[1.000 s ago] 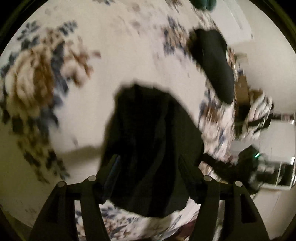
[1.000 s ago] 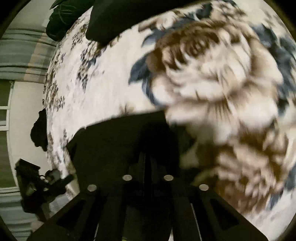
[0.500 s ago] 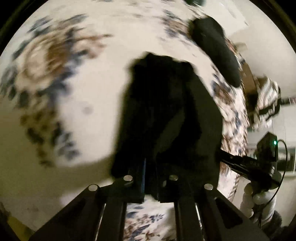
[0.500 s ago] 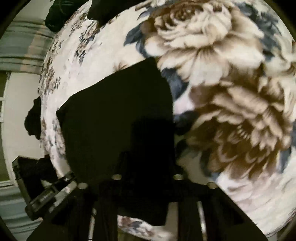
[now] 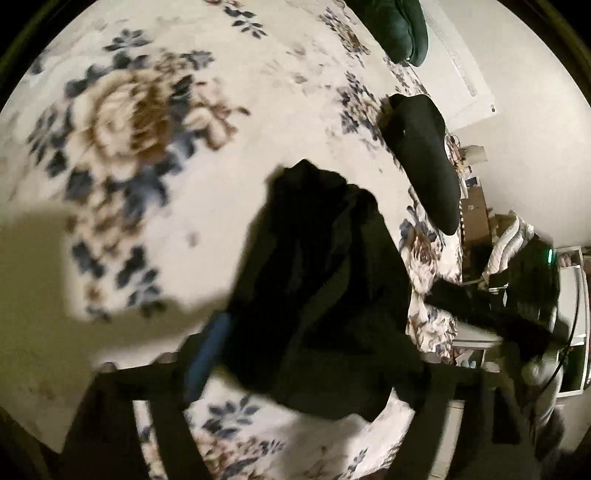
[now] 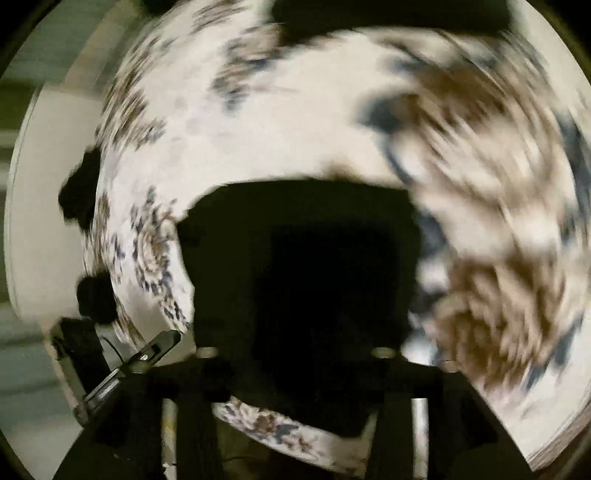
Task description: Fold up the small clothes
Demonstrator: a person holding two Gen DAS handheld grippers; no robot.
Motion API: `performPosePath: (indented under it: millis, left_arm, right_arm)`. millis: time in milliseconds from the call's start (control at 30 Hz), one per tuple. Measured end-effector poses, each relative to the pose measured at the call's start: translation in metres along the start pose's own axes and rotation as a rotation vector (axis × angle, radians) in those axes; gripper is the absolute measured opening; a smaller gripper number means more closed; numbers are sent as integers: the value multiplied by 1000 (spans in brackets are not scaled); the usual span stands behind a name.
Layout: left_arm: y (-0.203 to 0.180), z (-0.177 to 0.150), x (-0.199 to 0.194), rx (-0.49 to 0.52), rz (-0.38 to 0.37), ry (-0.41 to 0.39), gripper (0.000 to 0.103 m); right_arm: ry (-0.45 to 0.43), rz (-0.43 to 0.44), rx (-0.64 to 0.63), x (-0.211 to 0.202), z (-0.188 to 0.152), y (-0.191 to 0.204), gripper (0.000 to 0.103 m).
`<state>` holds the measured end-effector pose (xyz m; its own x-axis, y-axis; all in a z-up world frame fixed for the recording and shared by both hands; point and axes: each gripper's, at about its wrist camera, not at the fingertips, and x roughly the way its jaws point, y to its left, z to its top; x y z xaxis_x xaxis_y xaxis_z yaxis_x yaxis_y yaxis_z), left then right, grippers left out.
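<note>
A small black garment (image 5: 325, 280) lies crumpled on the floral bedspread (image 5: 229, 155). My left gripper (image 5: 314, 369) points down at its near edge. Its jaws are opening, and the blue-padded left finger (image 5: 207, 350) stands clear of the cloth, which lies loose between the fingers. In the blurred right wrist view the same black garment (image 6: 314, 266) fills the middle. My right gripper (image 6: 295, 369) is over its near edge with jaws opening and the cloth between the fingers. I see no pad pressing on it.
A second black garment (image 5: 424, 155) lies at the bed's right edge, and a dark green bundle (image 5: 399, 26) sits at the far end. The right hand-held gripper (image 5: 517, 314) shows beside the bed. Shelves and clutter (image 5: 569, 295) stand beyond it.
Half a second ago both grippers had their jaws nearly together at the garment's near edge. Now both stand spread, the cloth is let go, and the right view has swung and blurred.
</note>
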<state>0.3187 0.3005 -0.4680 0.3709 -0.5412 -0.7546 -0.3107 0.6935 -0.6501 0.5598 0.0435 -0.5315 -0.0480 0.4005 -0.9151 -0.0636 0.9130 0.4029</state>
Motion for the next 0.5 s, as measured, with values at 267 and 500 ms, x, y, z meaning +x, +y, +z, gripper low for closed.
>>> performPosePath:
  millis: [267, 500]
  left_arm:
    - [-22, 11, 38, 80, 23, 17, 79]
    - [-41, -3, 58, 255, 73, 32, 12]
  right_arm:
    - [99, -163, -215, 71, 75, 86, 55]
    - [118, -176, -277, 72, 57, 37, 29]
